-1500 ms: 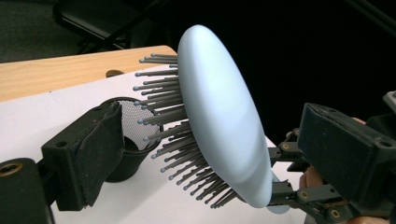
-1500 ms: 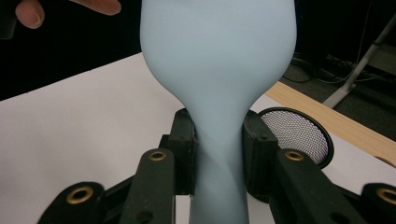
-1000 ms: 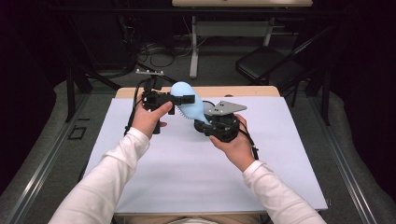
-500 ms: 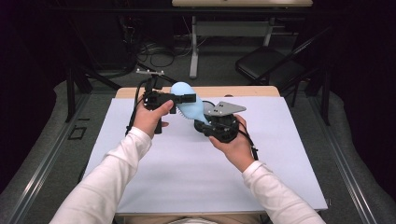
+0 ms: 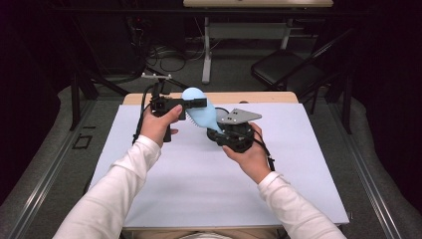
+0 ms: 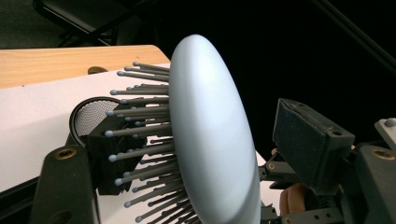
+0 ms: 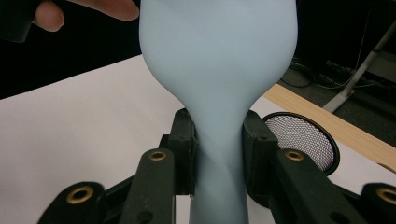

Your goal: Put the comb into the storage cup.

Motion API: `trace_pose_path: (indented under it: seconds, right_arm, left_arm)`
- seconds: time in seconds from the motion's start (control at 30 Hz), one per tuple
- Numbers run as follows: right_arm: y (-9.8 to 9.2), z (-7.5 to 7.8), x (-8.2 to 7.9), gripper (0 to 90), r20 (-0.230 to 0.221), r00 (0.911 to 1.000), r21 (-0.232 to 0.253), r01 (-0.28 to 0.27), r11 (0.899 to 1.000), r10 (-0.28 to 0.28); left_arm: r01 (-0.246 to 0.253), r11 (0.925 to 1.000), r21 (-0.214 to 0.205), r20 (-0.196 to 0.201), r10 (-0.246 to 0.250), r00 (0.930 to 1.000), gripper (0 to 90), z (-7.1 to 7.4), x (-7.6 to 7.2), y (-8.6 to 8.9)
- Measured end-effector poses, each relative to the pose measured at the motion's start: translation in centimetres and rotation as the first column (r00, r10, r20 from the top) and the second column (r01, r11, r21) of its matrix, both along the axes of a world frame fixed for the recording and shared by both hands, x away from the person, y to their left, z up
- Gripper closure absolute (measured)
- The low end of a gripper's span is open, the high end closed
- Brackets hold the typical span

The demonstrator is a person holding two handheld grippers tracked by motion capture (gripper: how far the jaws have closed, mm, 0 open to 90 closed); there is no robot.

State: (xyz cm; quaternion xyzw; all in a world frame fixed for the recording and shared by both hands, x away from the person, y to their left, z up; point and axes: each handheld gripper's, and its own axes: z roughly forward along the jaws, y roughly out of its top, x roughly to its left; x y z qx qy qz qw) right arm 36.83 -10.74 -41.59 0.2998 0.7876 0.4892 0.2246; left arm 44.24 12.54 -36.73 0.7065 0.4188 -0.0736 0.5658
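Brush: a pale blue hairbrush (image 5: 200,113) was held above the table, between both grippers.
Right gripper (image 7: 218,140): jaws clamped its handle.
Left gripper (image 5: 198,102): jaws flanked its head; grip unclear.
Surface: white sheet (image 5: 199,179) over a wooden table (image 5: 259,96); a black mesh disc (image 7: 299,137) lay on it.
Room: dark, a chair (image 5: 283,67) and cables (image 5: 166,55) beyond.

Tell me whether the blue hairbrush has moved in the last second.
No. In the high view the hairbrush sits at the same spot against the table's wooden far edge, held by the right gripper.
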Motion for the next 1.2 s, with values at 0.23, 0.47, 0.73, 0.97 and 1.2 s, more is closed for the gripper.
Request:
trace_pose_path:
  seconds: [0.23, 0.47, 0.73, 0.97, 1.2]
  right_arm:
    - [0.09, -0.12, -0.03, 69.4, 0.002, 1.0000, -0.006, 0.000, 1.000, 0.000]
    - [0.15, -0.28, 0.01, 69.5, -0.002, 1.0000, -0.009, -0.001, 1.000, 0.001]
    - [0.16, -0.39, 0.01, 69.5, -0.005, 1.0000, -0.009, 0.000, 1.000, 0.000]
    - [0.18, -0.55, 0.06, 69.5, -0.006, 1.0000, -0.013, -0.002, 1.000, 0.002]
    - [0.18, -0.63, 0.04, 69.5, -0.011, 0.9999, -0.012, 0.000, 1.000, 0.000]
  left_arm:
    - [-0.016, 0.9996, -0.024, -0.012, 0.015, 0.9998, 32.9, -0.10, -0.06, 0.28]
    - [-0.030, 0.9990, -0.032, -0.025, 0.029, 0.9993, 36.3, -0.22, -0.07, 0.33]
    - [-0.033, 0.9987, -0.038, -0.048, 0.032, 0.9984, 42.7, -0.41, 0.08, 0.53]
    - [-0.029, 0.9990, -0.036, -0.063, 0.026, 0.9977, 43.0, -0.56, 0.19, 0.61]
    - [-0.027, 0.9992, -0.031, -0.069, 0.025, 0.9973, 42.9, -0.63, 0.22, 0.61]
